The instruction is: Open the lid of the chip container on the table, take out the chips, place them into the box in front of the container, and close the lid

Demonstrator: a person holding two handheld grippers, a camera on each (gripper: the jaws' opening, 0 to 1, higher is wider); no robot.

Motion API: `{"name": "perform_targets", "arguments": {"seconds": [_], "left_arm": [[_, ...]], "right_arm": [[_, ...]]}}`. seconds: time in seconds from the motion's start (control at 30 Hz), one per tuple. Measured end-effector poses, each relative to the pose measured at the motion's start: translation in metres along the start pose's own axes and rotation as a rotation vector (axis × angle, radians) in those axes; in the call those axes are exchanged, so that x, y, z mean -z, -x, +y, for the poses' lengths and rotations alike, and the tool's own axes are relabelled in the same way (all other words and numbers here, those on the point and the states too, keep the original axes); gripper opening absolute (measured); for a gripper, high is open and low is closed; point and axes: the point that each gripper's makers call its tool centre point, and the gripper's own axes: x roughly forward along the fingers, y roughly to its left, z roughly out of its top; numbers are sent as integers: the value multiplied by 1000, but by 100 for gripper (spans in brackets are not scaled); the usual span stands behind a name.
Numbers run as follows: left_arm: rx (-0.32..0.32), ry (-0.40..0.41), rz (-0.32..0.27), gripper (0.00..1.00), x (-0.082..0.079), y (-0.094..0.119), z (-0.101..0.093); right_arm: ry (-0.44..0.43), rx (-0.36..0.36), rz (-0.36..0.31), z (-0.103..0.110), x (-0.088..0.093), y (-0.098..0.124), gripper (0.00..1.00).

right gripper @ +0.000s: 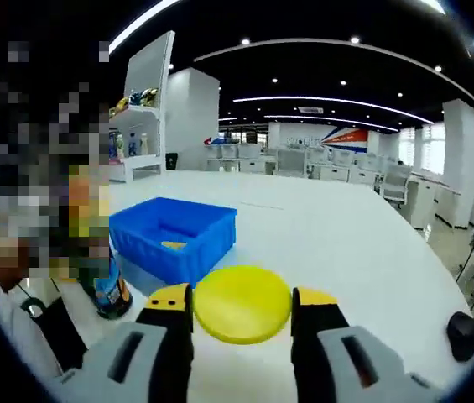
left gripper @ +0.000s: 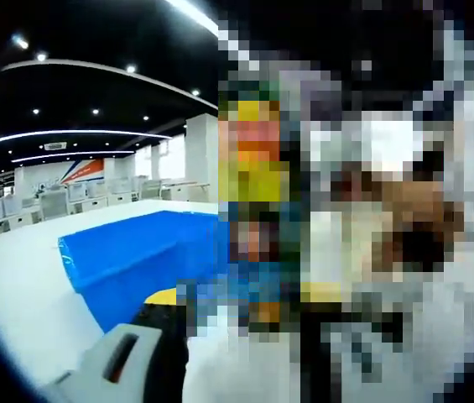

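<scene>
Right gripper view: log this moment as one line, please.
lid: off, between right gripper jaws | box: chip inside | container: beside box

A broad white table carries everything. Just ahead of the right gripper and slightly left, a blue box sits on it. Further left, beside the box, stands a chip container. Far right lies a small dark object.
</scene>
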Motion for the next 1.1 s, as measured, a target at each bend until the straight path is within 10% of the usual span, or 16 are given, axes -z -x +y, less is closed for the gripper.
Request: {"name": "perform_targets", "arguments": {"seconds": [0.3, 0.63, 1.1], "left_arm": [[-5, 3, 6, 51, 2, 4, 1], [-17, 11, -4, 50, 1, 9, 6], [-18, 11, -19, 50, -4, 12, 5]], "right_arm": [[95, -93, -71, 32, -69, 7, 45], [145, -174, -66, 62, -99, 5, 45], [175, -439, -40, 156, -120, 1, 45]]}}
